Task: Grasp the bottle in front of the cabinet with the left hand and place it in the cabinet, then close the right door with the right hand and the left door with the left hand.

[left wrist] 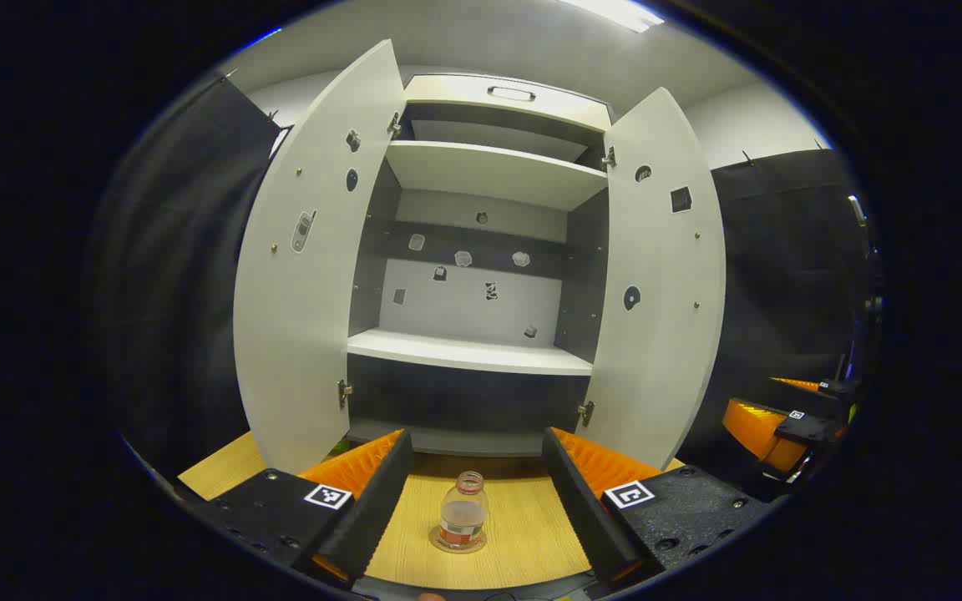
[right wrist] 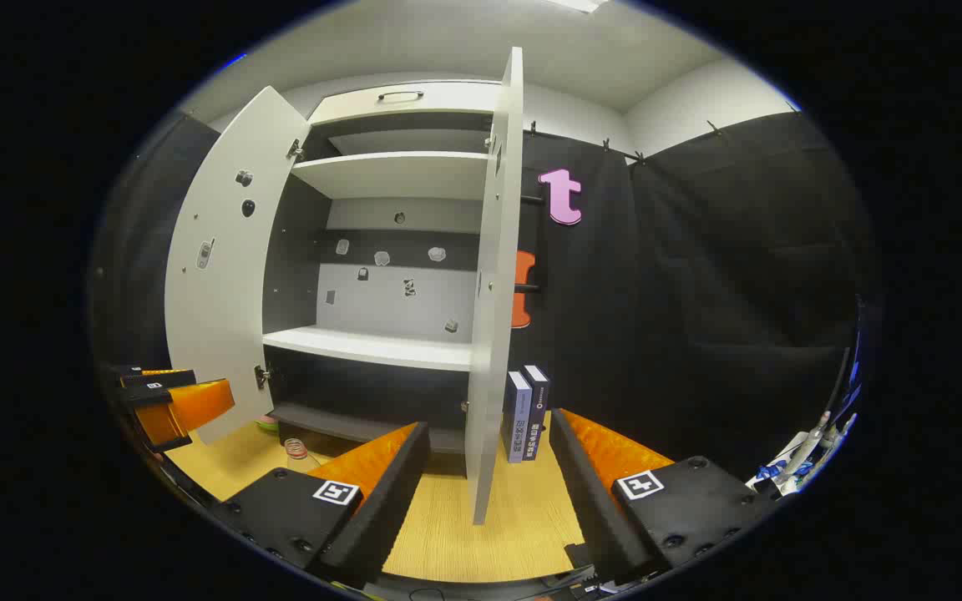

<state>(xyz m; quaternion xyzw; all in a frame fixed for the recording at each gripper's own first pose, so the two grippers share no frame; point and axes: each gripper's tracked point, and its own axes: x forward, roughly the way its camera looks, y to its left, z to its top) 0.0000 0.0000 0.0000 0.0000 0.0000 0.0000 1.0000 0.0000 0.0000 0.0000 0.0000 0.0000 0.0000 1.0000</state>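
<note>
A small clear bottle (left wrist: 463,523) with a red-and-white label and no cap stands upright on the wooden tabletop (left wrist: 523,534), in front of the open cabinet (left wrist: 473,351). My left gripper (left wrist: 476,509) is open, its fingers on either side of the bottle and apart from it. Both cabinet doors stand open: the left door (left wrist: 306,275) and the right door (left wrist: 660,284). In the right gripper view my right gripper (right wrist: 488,492) is open, with the edge of the right door (right wrist: 493,284) straight ahead between its fingers. The bottle (right wrist: 298,455) peeks out at lower left there, near the left gripper (right wrist: 165,405).
Two dark upright boxes (right wrist: 525,412) stand on the table just right of the cabinet. The cabinet's middle shelf (left wrist: 468,351) and upper shelf (left wrist: 493,171) are bare. The right gripper (left wrist: 782,430) shows at the right edge of the left gripper view. Black cloth walls surround the booth.
</note>
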